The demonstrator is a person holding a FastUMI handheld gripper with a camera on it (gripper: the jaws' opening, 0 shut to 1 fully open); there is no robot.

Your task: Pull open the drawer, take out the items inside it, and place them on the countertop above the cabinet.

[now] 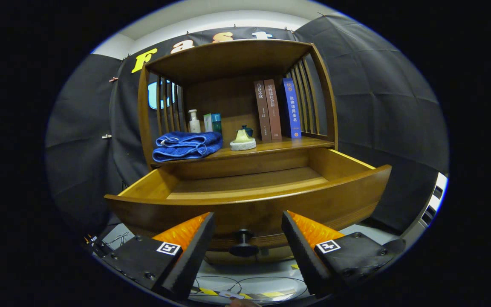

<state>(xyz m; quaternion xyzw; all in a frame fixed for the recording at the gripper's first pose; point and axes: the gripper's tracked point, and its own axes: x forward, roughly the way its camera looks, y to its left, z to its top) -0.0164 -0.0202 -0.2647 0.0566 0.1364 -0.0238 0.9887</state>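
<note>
Drawer (249,200) is pulled well out of the cabinet, its knob (243,242) just ahead of and between the fingers, and what shows of its floor looks bare, so the opening step is done and prob. the emptying too, tho the near part of the inside is hidden behind the front panel. On the countertop (279,146) above sit a folded blue towel (187,146), a small pale item (242,140) w/ a dark pot behind it, a bottle (193,122), boxes and books (276,109) at the back. Gripper (247,251) is spread wide, holding nothing, clear of the knob; what's left, if anything, looks like little.
</note>
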